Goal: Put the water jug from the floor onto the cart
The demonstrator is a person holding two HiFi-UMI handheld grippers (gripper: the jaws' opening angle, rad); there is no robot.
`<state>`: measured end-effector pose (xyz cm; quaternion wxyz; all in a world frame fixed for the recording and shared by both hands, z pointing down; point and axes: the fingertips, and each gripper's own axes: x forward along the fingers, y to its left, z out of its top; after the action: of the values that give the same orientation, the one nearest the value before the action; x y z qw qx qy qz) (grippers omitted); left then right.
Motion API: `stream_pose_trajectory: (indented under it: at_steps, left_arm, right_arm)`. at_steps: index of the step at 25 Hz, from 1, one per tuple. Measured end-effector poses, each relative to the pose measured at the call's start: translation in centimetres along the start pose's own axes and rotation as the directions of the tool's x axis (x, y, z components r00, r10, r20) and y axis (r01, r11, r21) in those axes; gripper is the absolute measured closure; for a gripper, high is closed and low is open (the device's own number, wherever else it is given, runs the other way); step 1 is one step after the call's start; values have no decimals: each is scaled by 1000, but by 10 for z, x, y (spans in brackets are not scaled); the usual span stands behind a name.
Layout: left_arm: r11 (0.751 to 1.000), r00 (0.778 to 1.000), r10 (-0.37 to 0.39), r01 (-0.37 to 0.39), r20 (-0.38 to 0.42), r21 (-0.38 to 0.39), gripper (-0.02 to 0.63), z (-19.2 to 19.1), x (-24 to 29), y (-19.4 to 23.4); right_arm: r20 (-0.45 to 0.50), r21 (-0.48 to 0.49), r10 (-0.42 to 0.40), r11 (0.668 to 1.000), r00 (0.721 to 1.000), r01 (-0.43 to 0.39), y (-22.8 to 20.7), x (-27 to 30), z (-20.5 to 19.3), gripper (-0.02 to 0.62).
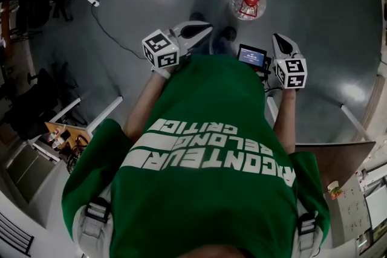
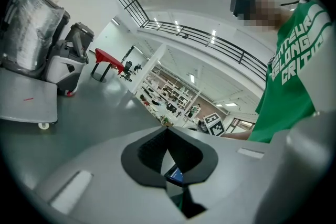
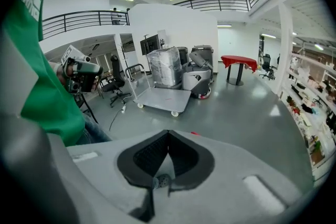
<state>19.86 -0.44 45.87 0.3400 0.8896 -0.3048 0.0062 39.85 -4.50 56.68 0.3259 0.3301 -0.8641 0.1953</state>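
a: while the left hand-held gripper (image 1: 207, 26) hangs over the floor (image 1: 326, 15), how do its jaws stand?
b: together. in its own view the dark pads meet at the tip, with nothing between them.
a: and the right hand-held gripper (image 1: 279, 38)?
b: closed too, and it holds nothing. it points more steeply down than the left one. a small lit screen (image 1: 251, 56) sits just beside it, on its inner side.
a: where's the jug (image 1: 248, 2)?
b: upright on the floor, ahead of both grippers and apart from them. it's clear, with a red handle on top. in the head view it lies between the lines of the two grippers, nearer the right one.
a: and the cart (image 3: 164, 98)?
b: a flat grey deck on small wheels, well apart from the jug. the right gripper view shows it across the floor, left of centre. a wrapped load (image 3: 165, 64) and a grey machine (image 3: 198, 77) stand just behind it, and a red table (image 3: 239, 63) is further back.
a: who holds the grippers?
b: a person in a green shirt (image 1: 205, 148), one gripper in each hand, arms stretched forward. a dark cable (image 1: 109, 30) trails over the floor to the left gripper's side.
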Motion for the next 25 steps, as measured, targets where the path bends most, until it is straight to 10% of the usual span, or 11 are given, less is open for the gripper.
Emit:
stream_pose_trajectory:
  at_steps: [25]
  left_arm:
    - [997, 994, 70, -66, -82, 43, 597, -15, 7, 12]
  right_arm:
    - [-62, 23, 2, 1000, 998, 0, -15, 10, -42, 601]
